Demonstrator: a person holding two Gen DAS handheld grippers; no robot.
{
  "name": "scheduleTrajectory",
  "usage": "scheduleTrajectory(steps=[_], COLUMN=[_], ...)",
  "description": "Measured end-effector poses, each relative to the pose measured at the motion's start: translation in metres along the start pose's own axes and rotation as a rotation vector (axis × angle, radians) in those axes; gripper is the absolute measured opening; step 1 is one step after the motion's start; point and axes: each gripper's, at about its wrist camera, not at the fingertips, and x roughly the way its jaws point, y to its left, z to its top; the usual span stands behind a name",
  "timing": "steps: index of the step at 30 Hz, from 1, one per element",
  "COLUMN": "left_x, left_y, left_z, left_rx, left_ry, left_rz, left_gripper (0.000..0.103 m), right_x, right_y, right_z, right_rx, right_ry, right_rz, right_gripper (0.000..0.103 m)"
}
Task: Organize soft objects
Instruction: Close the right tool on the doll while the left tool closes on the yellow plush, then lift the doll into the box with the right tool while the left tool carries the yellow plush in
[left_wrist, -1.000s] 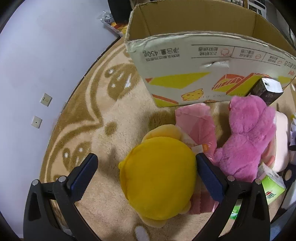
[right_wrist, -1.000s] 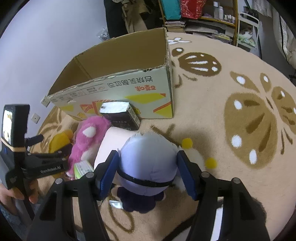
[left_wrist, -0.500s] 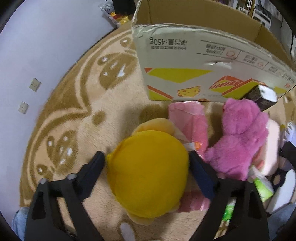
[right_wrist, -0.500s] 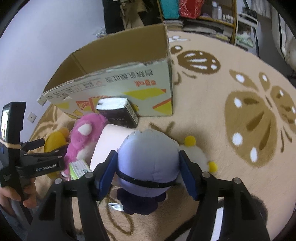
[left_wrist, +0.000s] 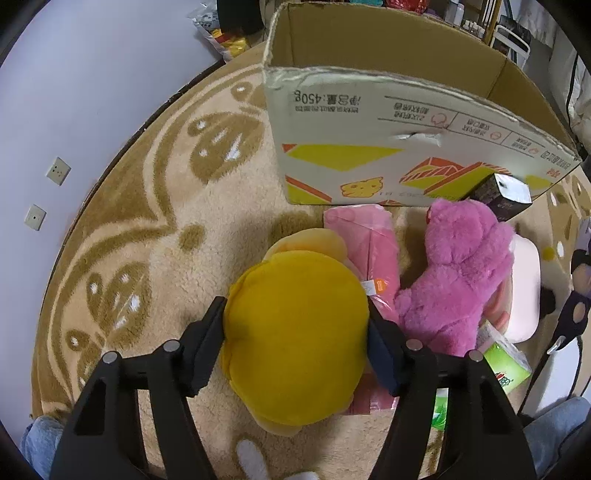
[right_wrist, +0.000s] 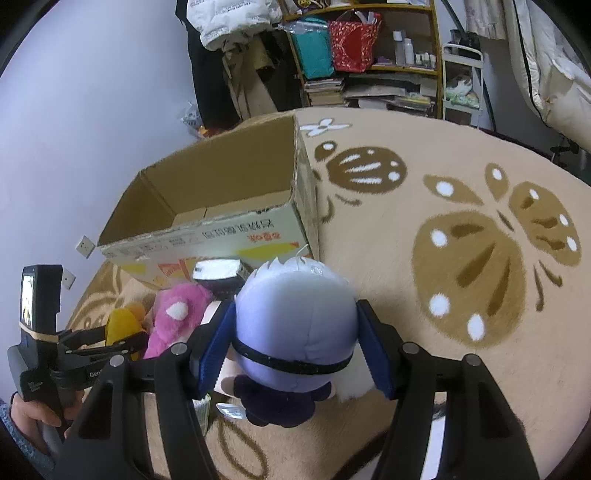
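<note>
Left gripper (left_wrist: 295, 343) pinching yellow plush (left_wrist: 295, 332), both pads pressed into its sides, plush low over beige rug (left_wrist: 177, 206). Right gripper (right_wrist: 295, 343) pinching lilac doll (right_wrist: 295, 317) by the head, pads tight against both sides, dark body hanging below. Pink bear (left_wrist: 458, 269) on rug just right of yellow plush, touching pink packet (left_wrist: 365, 240). Open cardboard box (left_wrist: 388, 147) behind them, nothing visible inside. Black carton (left_wrist: 502, 195) leaning at box front. Green tissue pack (left_wrist: 506, 365) beside bear.
</note>
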Motion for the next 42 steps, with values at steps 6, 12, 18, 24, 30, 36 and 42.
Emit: scheduleTrajectory(steps=[6, 12, 18, 24, 30, 36, 42], left_x=[-0.013, -0.031, -0.031, -0.033, -0.036, -0.045, -0.066], left_y=[-0.001, 0.001, 0.004, 0.01, 0.017, 0.017, 0.014], left_z=[0.0, 0.0, 0.003, 0.006, 0.006, 0.006, 0.007], left_rx=[0.001, -0.009, -0.025, -0.039, -0.063, -0.06, -0.039], left_ry=[-0.041, -0.089, -0.084, -0.105, -0.118, -0.151, -0.225], left_rz=[0.011, 0.006, -0.023, -0.029, -0.018, -0.009, 0.021], left_gripper=[0.065, 0.057, 0.051, 0.051, 0.051, 0.051, 0.051], right_x=[-0.007, -0.014, -0.017, -0.019, -0.024, -0.029, -0.036], right_y=[0.005, 0.01, 0.01, 0.011, 0.013, 0.013, 0.014], right_z=[0.003, 0.002, 0.001, 0.002, 0.004, 0.006, 0.009], right_rx=[-0.017, -0.026, -0.027, -0.035, -0.039, -0.034, -0.04], right_ry=[-0.031, -0.051, -0.059, -0.067, -0.086, -0.106, -0.142], right_rz=[0.017, 0.022, 0.028, 0.034, 0.05, 0.06, 0.071], right_gripper=[0.069, 0.069, 0.069, 0.069, 0.069, 0.069, 0.069])
